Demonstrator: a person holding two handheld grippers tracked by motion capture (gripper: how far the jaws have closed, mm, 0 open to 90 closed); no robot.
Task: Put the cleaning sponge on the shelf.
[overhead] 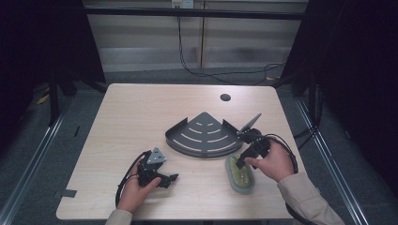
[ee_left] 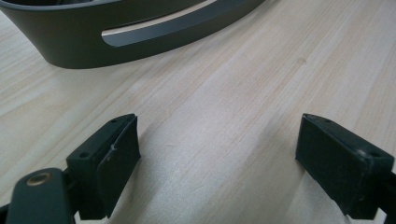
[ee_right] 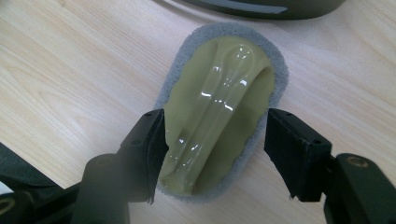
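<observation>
An oval scrubber (overhead: 243,177), a grey pad with a glossy olive-green handle on top (ee_right: 219,84), lies flat on the wooden table (overhead: 141,112) near its front right. My right gripper (overhead: 241,162) points down over the scrubber's near end. In the right gripper view its jaws (ee_right: 215,140) straddle that end; the left pad (ee_right: 152,149) lies against the green handle's edge, the right pad (ee_right: 285,149) stands beside the grey rim. My left gripper (overhead: 170,179) rests low at the front left, jaws (ee_left: 217,140) wide open over bare wood.
A dark grey fan-shaped metal rack (overhead: 204,136) with slotted floor and low curved wall sits mid-table, just beyond the scrubber and the left gripper (ee_left: 70,42). A round cable hole (overhead: 225,97) lies near the table's far edge. Cables trail from both grippers.
</observation>
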